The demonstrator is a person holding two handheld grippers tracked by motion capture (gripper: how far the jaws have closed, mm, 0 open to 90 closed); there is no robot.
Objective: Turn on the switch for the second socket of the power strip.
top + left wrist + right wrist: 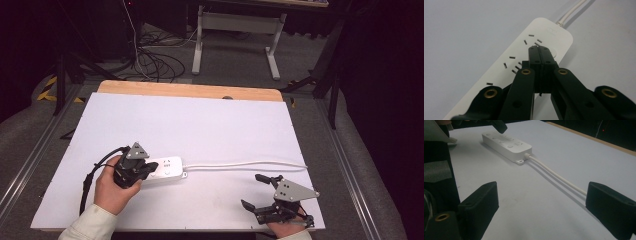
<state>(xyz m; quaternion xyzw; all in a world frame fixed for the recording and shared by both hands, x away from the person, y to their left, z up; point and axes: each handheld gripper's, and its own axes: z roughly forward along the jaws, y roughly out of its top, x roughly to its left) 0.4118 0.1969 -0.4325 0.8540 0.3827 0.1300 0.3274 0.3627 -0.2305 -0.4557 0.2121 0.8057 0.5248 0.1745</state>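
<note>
Your white power strip [167, 168] lies flat near the white table's front left, its white cord [245, 164] trailing right.

Black two-jaw grippers, brass-ringed screw holes, grey three-cornered plates, trailing black cables, pale cream sleeve [90, 223].

The high view looks forward and down from above the near edge of the white table [210, 125], taking in the whole top, with dark floor and cables across the upper frame. The left gripper view sits very close over the power strip [524, 52], looking down along its own pressed-together jaws at the lower centre. The right gripper view sits low near the tabletop, looking across it; the power strip [506, 145] lies far off at upper left. All three views share the strip and its white cord [245, 165].
</note>
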